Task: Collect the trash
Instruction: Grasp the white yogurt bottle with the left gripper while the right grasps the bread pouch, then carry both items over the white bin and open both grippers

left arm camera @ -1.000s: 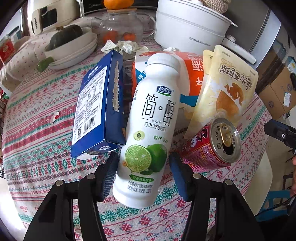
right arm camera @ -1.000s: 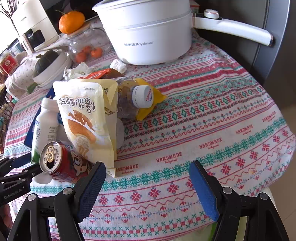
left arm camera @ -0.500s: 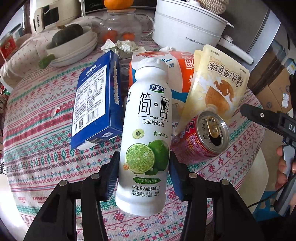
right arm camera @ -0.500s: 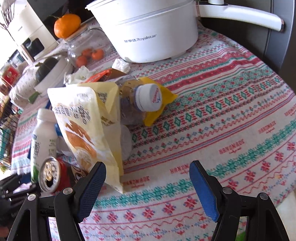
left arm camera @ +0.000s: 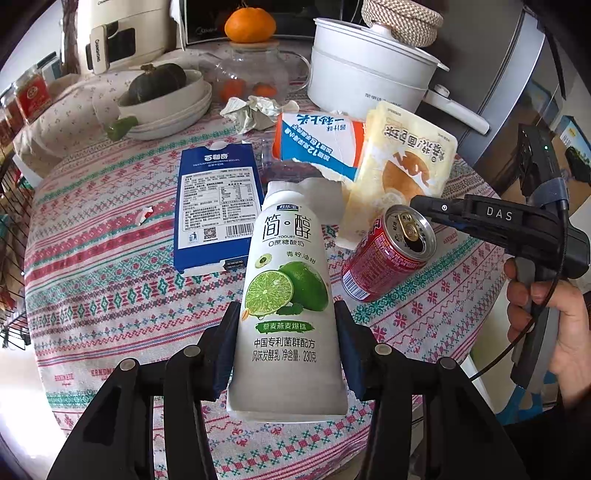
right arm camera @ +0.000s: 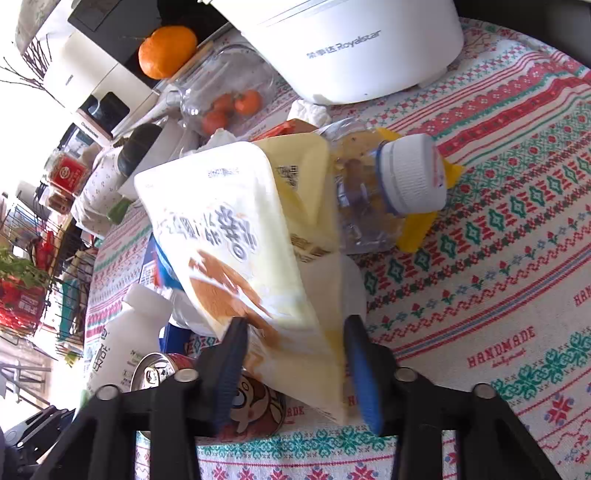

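My left gripper (left arm camera: 286, 347) is shut on a white lime yogurt bottle (left arm camera: 288, 295) and holds it above the table. On the cloth lie a blue box (left arm camera: 218, 206), a red can (left arm camera: 388, 258), a yellow snack bag (left arm camera: 402, 166), an orange-and-white carton (left arm camera: 317, 144) and crumpled paper (left arm camera: 255, 110). My right gripper (right arm camera: 295, 362) is partly closed with its jaws either side of the lower end of the yellow snack bag (right arm camera: 240, 258); a firm grip cannot be made out. The red can (right arm camera: 207, 391) lies under it. A clear plastic bottle (right arm camera: 376, 192) lies behind the bag.
A white electric pot (left arm camera: 369, 70) stands at the back with its handle (left arm camera: 458, 110) sticking out right. A glass jar with tomatoes (left arm camera: 251, 77), an orange (left arm camera: 249, 24) and stacked bowls holding a squash (left arm camera: 162, 99) stand at the back left.
My left gripper has lifted the yogurt bottle up and back from the pile. My right gripper has moved in over the can and narrowed around the yellow bag's end.
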Available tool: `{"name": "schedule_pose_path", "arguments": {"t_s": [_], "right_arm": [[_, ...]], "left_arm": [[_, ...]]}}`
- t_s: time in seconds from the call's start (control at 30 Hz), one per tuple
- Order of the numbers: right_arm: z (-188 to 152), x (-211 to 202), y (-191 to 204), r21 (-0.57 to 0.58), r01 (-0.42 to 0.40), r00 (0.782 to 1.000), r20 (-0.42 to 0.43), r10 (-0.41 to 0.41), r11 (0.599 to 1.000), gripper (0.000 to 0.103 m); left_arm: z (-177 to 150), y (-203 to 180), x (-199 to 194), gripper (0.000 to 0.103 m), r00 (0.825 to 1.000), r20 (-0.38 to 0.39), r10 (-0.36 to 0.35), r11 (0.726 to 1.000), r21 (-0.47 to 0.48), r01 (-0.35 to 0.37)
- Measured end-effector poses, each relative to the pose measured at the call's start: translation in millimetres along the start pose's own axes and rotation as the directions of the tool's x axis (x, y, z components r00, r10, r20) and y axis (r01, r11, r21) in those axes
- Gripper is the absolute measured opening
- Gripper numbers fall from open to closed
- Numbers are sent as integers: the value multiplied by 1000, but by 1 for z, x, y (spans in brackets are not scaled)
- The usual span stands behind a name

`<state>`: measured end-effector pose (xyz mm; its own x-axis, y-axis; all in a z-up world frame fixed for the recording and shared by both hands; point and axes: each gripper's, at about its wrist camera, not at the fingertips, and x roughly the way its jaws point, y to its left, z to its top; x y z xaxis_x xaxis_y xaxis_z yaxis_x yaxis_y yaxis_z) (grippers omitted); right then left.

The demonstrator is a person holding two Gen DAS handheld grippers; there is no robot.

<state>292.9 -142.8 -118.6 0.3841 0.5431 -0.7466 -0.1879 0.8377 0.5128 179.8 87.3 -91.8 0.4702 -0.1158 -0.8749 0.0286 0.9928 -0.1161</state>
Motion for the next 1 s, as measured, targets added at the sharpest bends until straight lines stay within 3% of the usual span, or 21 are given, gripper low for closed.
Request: {"name": "schedule_pose_path", "arguments": {"t_s": [0.1,0.17,0.6,1.0], "right_arm": [[1,-2,5,-20,-6,1000,7,6,1000,11],[1,-6,7,-36,4,1000,19,-3,999,6],[-2,-84,26,-171,41,987,161,-13,984,1],[-32,-168,11,-171,74,976,216,-36,982,1]], "left_arm": [[-1,6,-6,51,1000,13,-4,1000,-8,4],[-3,8,-11,51,1000,23,-8,1000,-14,8],[-10,10,-56,51,989,137,-58,997,-37,64],[-32,-45,-98,51,963,207,-175,981,115,154]]}}
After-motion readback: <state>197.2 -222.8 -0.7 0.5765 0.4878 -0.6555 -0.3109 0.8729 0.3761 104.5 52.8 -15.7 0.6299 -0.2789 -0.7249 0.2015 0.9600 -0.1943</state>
